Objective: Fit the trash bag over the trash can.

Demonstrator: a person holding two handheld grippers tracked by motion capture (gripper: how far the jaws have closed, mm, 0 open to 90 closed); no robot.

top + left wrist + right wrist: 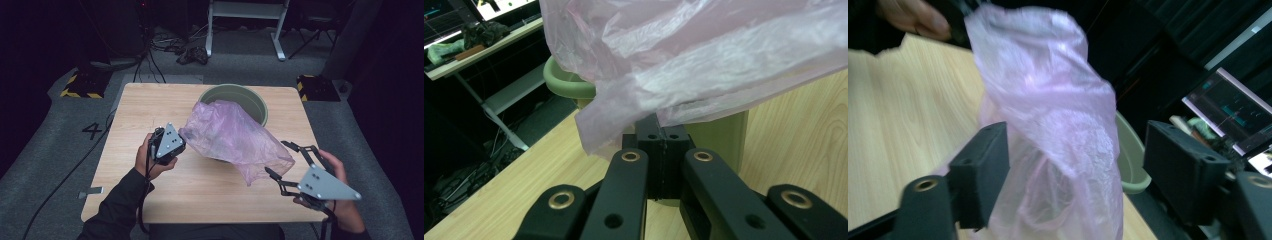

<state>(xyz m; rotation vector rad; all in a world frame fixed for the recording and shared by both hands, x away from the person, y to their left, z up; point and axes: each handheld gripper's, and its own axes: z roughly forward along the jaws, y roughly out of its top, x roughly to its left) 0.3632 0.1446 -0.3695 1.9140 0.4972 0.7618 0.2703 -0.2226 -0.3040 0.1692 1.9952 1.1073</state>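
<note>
A light wooden table (150, 200) is standing on grey carpet in a dark room, with cables and a white frame at the far end. A green bin (240, 97) is sitting at the table's far middle. The left gripper view is revealing a desk with a lit monitor to the far left; the right gripper view is showing another screen off to its right. A crinkled, translucent pink plastic bag (232, 137) is draping over the bin's near rim and hanging toward the right. The left gripper (176, 145) is pinching the bag's left edge with its jaws closed tight. The right gripper (285, 162) is standing wide apart, gripping nothing, with the bag's loose end (1058, 165) lying between its jaws.
</note>
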